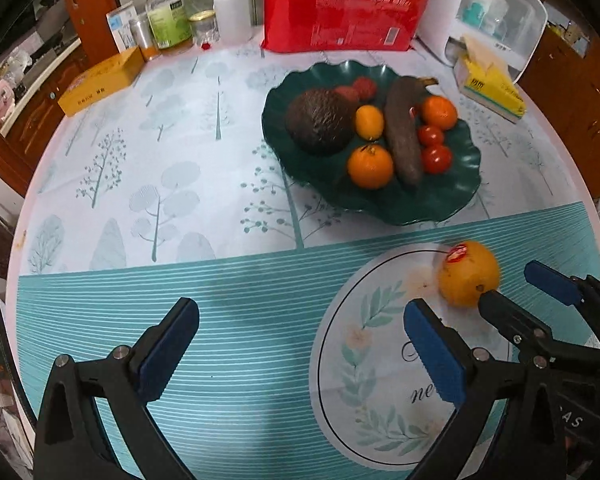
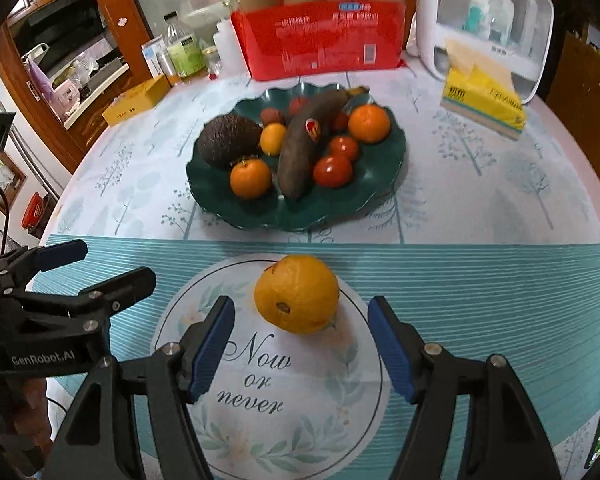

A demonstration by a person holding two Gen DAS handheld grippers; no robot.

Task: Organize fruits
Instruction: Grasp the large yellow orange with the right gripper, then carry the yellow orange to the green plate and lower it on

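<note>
A large orange with a red sticker lies on the tablecloth's white circle, also in the left wrist view. My right gripper is open just short of it, one finger to each side, and shows in the left wrist view. My left gripper is open and empty to the left, also seen from the right wrist. A dark green plate holds an avocado, a dark banana, mandarins, tomatoes and lychees.
At the back of the round table stand a red pack of paper cups, bottles, a yellow box, a yellow tissue pack and a white container. Wooden cabinets stand beyond the table edge.
</note>
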